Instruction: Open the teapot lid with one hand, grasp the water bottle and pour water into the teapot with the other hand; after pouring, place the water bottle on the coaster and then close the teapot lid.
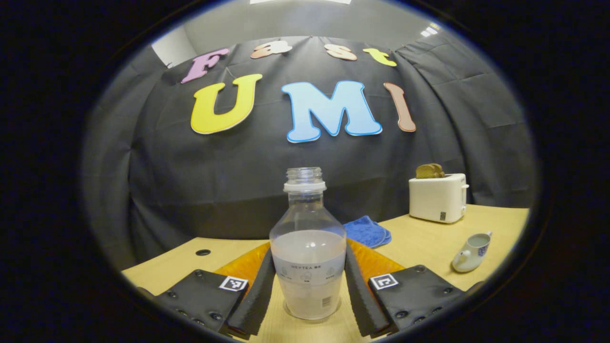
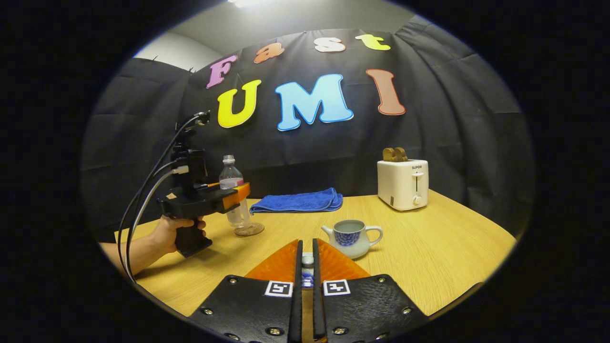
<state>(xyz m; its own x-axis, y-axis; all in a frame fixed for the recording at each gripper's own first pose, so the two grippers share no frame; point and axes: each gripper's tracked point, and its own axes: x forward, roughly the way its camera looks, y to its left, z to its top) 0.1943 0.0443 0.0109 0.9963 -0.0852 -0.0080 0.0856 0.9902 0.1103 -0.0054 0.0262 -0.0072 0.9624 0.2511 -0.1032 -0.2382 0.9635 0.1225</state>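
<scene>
Left tool [image 1: 310, 286] spread around bottle [image 1: 308, 257] on coaster [image 2: 249, 230]; right tool [image 2: 307, 278] pinches lid [image 2: 307, 261]. We grip lid knob gently: ceramic, slippery, fragile.

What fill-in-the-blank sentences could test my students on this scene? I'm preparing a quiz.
The water bottle stands on a ____.
The right claw is shut on the teapot's ____.
The teapot stands open and holds ____.
Bread sticks out of the white ____.
Missing words: coaster; lid; water; toaster.
</scene>
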